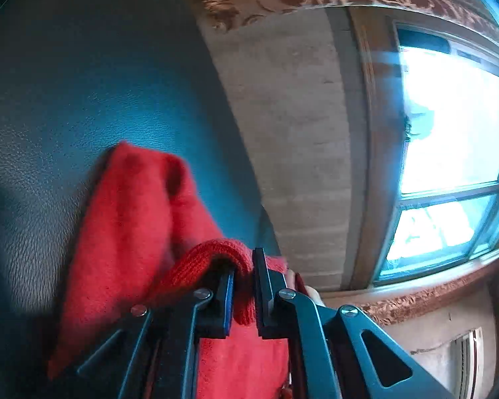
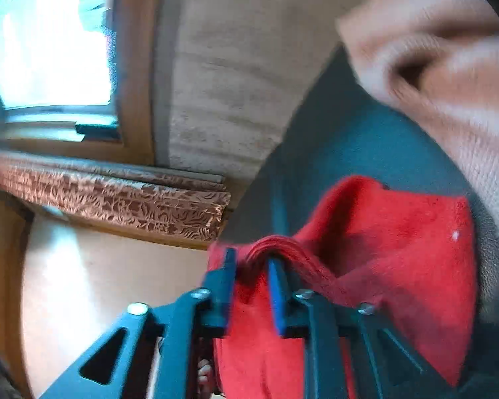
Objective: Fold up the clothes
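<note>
We are clamping both the left gripper [image 1: 243, 286] and right gripper [image 2: 252, 282] jaws on the red garment [image 1: 129, 219], its ribbed edge stretching between them.

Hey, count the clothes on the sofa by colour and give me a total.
Red: 1
Cream: 1
Total: 2

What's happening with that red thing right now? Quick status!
Left gripper shut on red garment. Right gripper also has its ribbed edge between the fingers. Beige cloth lies just beyond.
</note>
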